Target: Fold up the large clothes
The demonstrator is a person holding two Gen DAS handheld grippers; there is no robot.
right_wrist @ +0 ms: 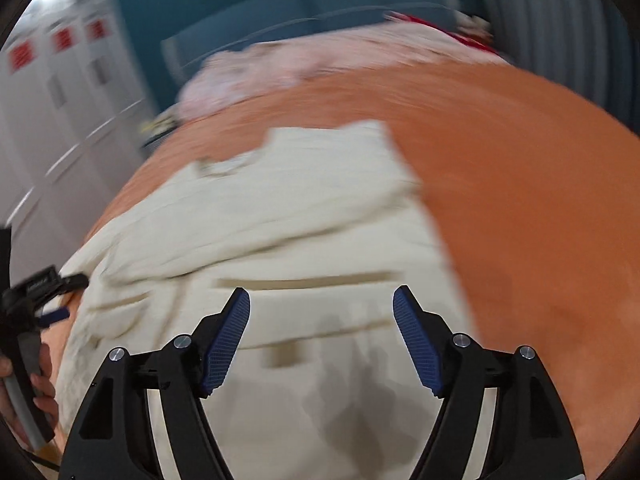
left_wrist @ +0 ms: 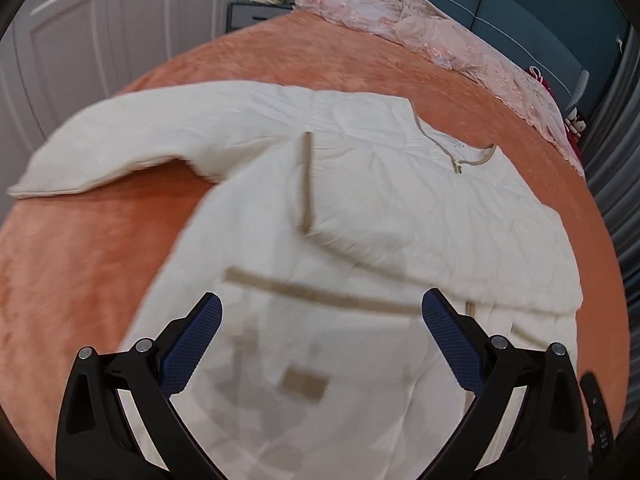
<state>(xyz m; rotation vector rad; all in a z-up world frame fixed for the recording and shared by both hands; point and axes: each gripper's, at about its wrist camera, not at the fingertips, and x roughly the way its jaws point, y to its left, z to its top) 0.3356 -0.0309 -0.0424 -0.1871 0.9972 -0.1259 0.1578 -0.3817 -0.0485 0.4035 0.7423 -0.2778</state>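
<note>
Looking at it now, the cream jacket (left_wrist: 360, 216) is spread on the orange bedspread (left_wrist: 80, 264), and I'd say the fold is only partly done. One side looks flapped over the front, near the zipper (left_wrist: 440, 148), while the other sleeve (left_wrist: 120, 152) sticks out flat. Left gripper (left_wrist: 322, 340) and right gripper (right_wrist: 322, 336) both hover above the hem end, fingers spread wide, nothing between them. Sleeve tuck and lengthwise folds look left to do.
</note>
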